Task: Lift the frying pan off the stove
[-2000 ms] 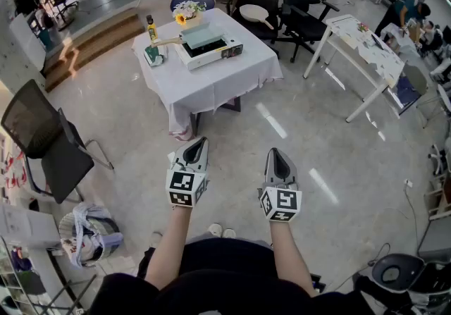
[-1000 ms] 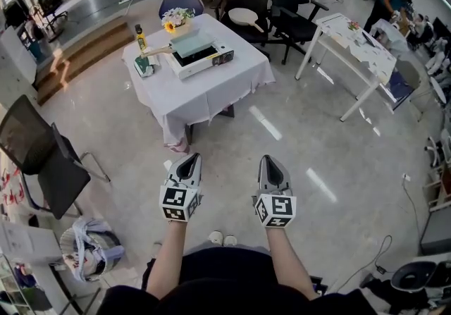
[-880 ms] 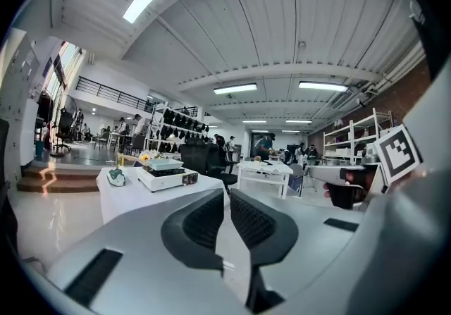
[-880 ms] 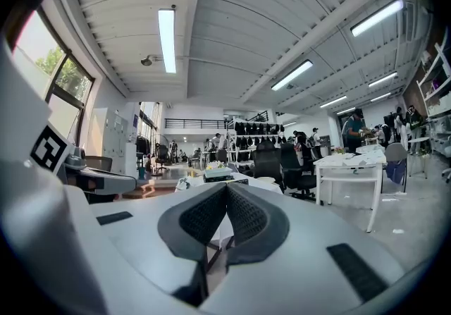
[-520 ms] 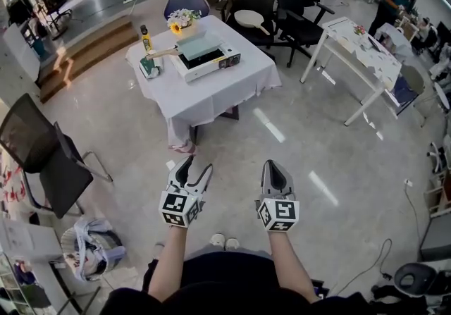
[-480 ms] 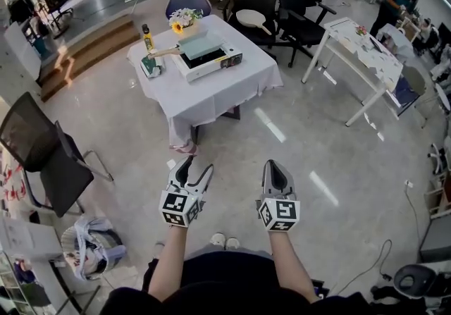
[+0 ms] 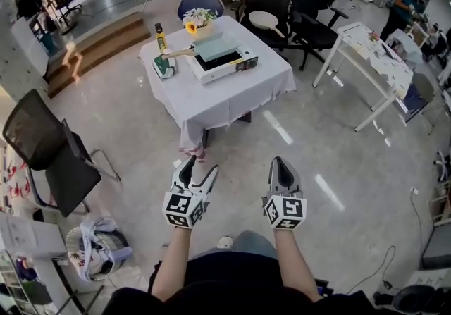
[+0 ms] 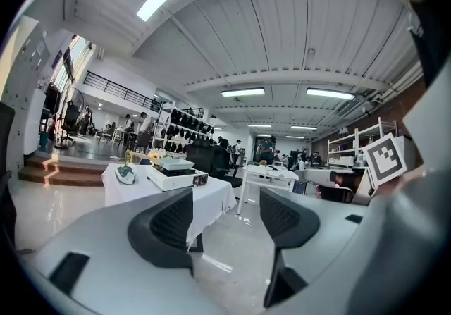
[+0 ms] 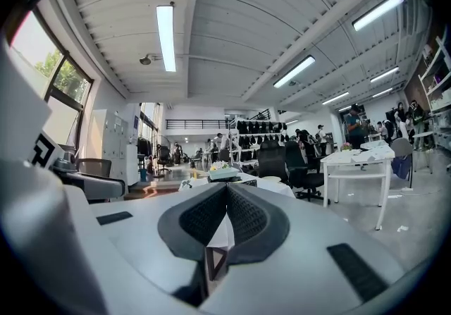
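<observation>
Your left gripper [image 7: 199, 168] has its jaws opening, already spread wide, with nothing between the ribbed pads but bare floor [image 7: 338, 144] and the room ahead. Your right gripper [image 7: 280, 163] has its pads pressed together and holds nothing. You carry both at waist height, side by side and pointing forward.

The frying pan [image 7: 215, 46], pale and square-looking, sits on the white stove [image 7: 229, 65] near the middle of a table [image 7: 225, 95] draped in a white cloth, well apart from both grippers across open floor. Its handle points toward the table's left edge as you face it. A bottle [image 7: 161, 36] stands near that left edge and flowers [image 7: 197, 20] near the far edge.

The job appears to be at the approach: nothing has been touched, and the pan has not yet left the burner. The next move likely calls for you to walk up to the near edge, bring the spread left gripper level with the handle, line the pads either side of it, then close before lifting straight up, clear of the bottle.
</observation>
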The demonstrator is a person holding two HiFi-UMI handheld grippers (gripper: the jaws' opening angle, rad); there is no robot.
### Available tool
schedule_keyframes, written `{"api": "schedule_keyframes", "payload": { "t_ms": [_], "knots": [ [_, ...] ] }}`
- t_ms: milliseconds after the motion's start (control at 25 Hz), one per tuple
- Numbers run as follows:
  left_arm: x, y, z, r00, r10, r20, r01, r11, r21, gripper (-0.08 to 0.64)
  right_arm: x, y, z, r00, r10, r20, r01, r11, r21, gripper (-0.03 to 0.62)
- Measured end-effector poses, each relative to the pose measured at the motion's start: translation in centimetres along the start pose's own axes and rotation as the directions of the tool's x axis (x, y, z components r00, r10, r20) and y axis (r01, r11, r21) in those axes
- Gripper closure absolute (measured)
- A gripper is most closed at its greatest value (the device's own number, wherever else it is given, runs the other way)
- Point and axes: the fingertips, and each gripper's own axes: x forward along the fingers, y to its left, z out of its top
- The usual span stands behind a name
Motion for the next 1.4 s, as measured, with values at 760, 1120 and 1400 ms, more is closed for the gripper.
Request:
{"api": "schedule_keyframes", "payload": {
  "t_ms": [760,1120,1400],
  "knots": [
    [10.8,11.2,0.7,0.988,0.154,0.02,-0.153,0.988,-0.034,0.265,18.2,-2.4,1.9,0.992,0.107,0.061,-0.108,0.994,0.012,0.592],
    [25.6,21.6,3.4,0.942,0.336,-0.013,-0.336,0.938,-0.089,0.259,40.3,-5.8,5.4,0.959,0.282,0.021,-0.281,0.959,-0.041,0.592],
    [32.6,28.1,6.8,0.884,0.467,-0.015,-0.466,0.878,-0.11,0.258,53.9,-5.1,7.9,0.908,0.419,-0.003,-0.418,0.906,-0.062,0.591]
  ]
}}
